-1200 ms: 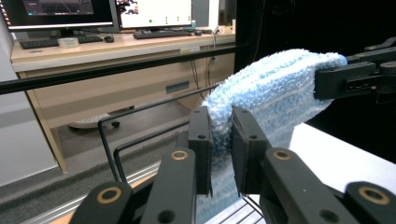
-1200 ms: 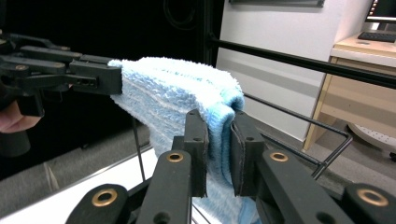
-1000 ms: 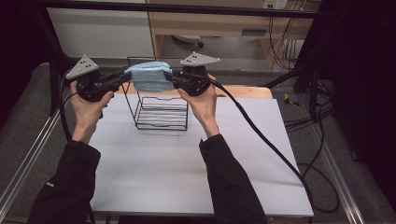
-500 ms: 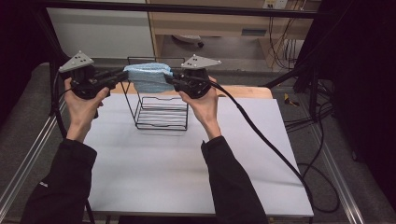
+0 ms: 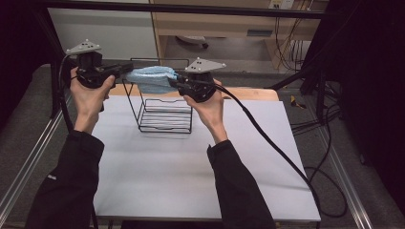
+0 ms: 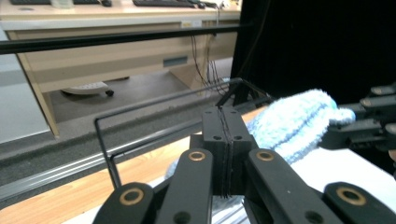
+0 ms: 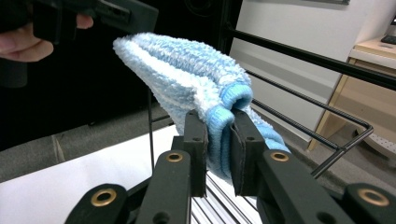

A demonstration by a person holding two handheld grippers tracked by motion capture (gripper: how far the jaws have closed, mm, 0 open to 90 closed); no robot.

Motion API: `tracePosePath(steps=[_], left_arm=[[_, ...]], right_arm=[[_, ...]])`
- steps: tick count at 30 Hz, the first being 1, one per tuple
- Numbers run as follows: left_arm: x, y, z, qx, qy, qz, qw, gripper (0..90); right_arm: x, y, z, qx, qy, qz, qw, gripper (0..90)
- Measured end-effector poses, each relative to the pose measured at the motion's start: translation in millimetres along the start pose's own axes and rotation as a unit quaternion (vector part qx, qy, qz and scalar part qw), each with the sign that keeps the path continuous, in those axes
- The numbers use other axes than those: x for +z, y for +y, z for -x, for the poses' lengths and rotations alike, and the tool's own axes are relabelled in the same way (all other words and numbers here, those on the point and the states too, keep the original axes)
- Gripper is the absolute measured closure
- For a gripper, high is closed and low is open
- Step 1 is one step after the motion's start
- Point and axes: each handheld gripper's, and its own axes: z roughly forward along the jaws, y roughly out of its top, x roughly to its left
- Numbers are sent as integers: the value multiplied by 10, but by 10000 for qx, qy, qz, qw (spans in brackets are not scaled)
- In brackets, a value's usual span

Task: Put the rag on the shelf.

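Blue cloth (image 5: 152, 78) held over wire rack (image 5: 165, 114).
Right gripper (image 7: 218, 140) is clamped on cloth edge; left gripper (image 6: 223, 140) jaws, just closed, are pressed together, nothing seen between.

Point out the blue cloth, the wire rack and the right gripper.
blue cloth (image 7: 187, 65), right gripper view, its fuzzy upper fold.
wire rack (image 5: 165, 121), high view, its slatted base.
right gripper (image 7: 219, 149), right gripper view, between its fingertips.

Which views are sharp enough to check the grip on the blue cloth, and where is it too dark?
Right gripper view: sharp and well lit on the blue cloth pinched in the right gripper. Left gripper view: the left gripper is crisp, the cloth beyond it soft. High view: even light on the white table, both side edges black.
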Motion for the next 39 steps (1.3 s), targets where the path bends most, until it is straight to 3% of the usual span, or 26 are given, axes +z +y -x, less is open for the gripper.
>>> tracePosePath(steps=[6,11,19,23,27,33,39], left_arm=[[10,-111,32,89,-185,-156,9997,896],[5,-193,41,162,-203,-227,9994,897],[54,-297,68,301,-182,-360,9987,898],[79,-366,68,364,-158,-447,9982,899],[105,-412,59,370,-142,-481,9981,898],[106,-448,59,452,-94,-506,9977,899],[134,-486,44,420,-103,-522,9977,899]], right_arm=[[-5,-4,-12,44,31,-26,10000,755],[-15,1,-27,66,54,-35,10000,691],[-78,41,-47,100,10,-13,9999,404],[-138,94,-51,191,23,115,9997,370],[-151,138,-41,312,123,173,9993,500],[-60,71,-81,411,397,-255,9980,787],[-10,-64,-51,544,423,-591,9959,887]])
